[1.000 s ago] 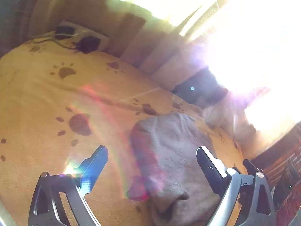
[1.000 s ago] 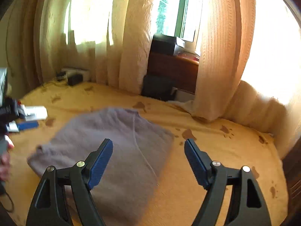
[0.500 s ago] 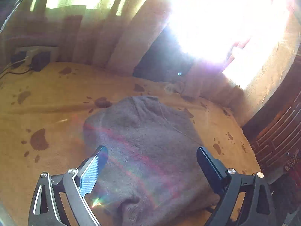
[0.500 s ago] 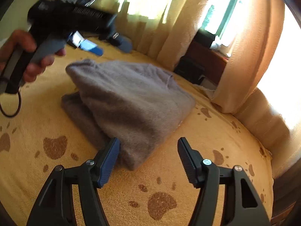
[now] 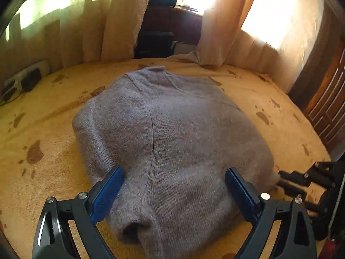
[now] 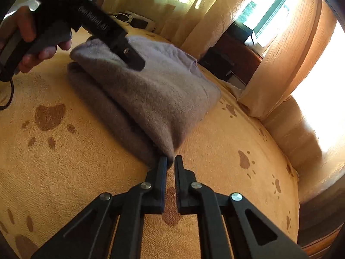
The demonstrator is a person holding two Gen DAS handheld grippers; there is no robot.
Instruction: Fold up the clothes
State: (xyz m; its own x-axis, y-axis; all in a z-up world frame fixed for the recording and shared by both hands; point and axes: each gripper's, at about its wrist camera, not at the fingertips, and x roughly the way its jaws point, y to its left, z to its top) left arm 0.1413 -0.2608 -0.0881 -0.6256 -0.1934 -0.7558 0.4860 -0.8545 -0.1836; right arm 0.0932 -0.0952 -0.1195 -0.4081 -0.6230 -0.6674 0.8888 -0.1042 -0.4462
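Observation:
A grey knitted sweater (image 5: 172, 129) lies folded on the yellow bedspread, its collar at the far end. My left gripper (image 5: 174, 185) hovers open over the sweater's near edge, one blue-padded finger on each side and neither pressing on it. In the right wrist view the sweater (image 6: 151, 90) runs back from my right gripper (image 6: 170, 161), which is shut on its near corner. That view also shows a hand (image 6: 28, 43) holding the left gripper (image 6: 133, 61) above the far end. The right gripper (image 5: 280, 178) shows at the sweater's right edge in the left wrist view.
The yellow bedspread (image 5: 43, 129) with brown paw prints covers the whole bed. Cream curtains (image 5: 120, 21) hang behind it under a bright window. A power strip with plugs (image 5: 23, 79) lies at the far left, a dark box (image 5: 154, 43) stands at the back, and a wooden door (image 5: 327, 108) is at the right.
My left gripper swung in from the left and now sits over the sweater's near edge, still open. My right gripper dropped to the sweater's corner and closed on it.

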